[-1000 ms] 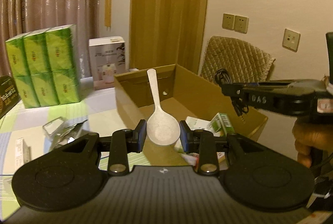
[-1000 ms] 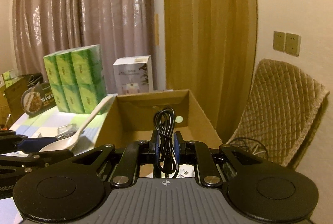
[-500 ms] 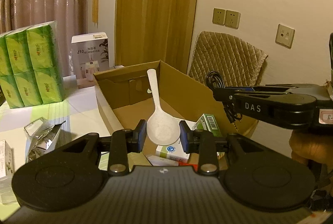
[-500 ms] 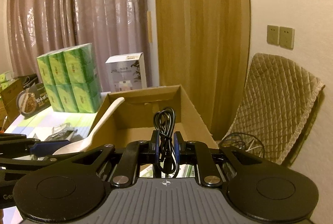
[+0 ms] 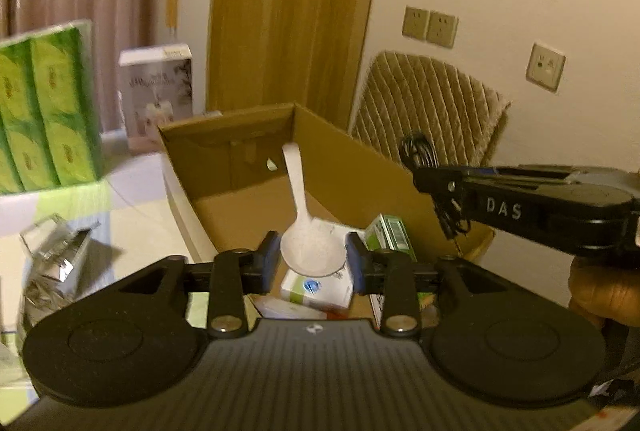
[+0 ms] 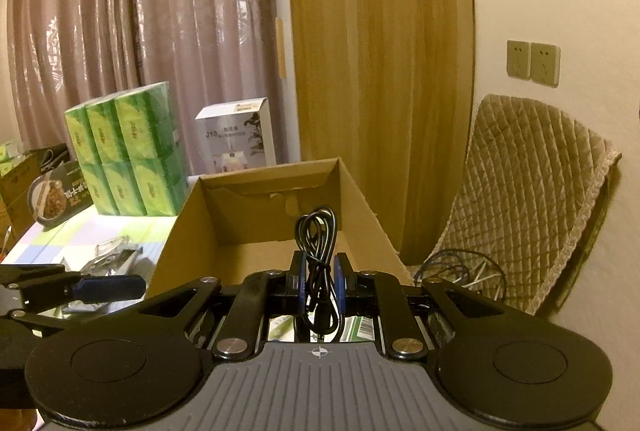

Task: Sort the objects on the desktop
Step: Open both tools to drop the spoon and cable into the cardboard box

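My left gripper [image 5: 313, 263] is shut on the bowl of a white plastic spoon [image 5: 308, 231], handle pointing away, held over the open cardboard box [image 5: 224, 151]. Small cartons lie in the box, a white and green one [image 5: 316, 289] and a green one [image 5: 390, 237]. My right gripper [image 6: 319, 277] is shut on a coiled black cable [image 6: 318, 243] above the near end of the same box [image 6: 360, 199]. The right gripper also shows at the right of the left wrist view [image 5: 424, 177], with the cable [image 5: 418, 151] hanging from it. The left gripper's fingertips [image 6: 108, 287] show at the left in the right wrist view.
Green tissue packs [image 6: 124, 159] and a white product box [image 6: 236, 139] stand on the table behind the cardboard box. A crumpled foil bag [image 5: 56, 255] lies left of it. A dark food box [image 6: 56, 195] stands far left. A quilted chair [image 6: 532, 199] with loose wires stands right, by the wall.
My left gripper has carried the spoon rightwards and further over the box, so its contents now lie under the spoon. My right gripper has stayed over the box with the cable.
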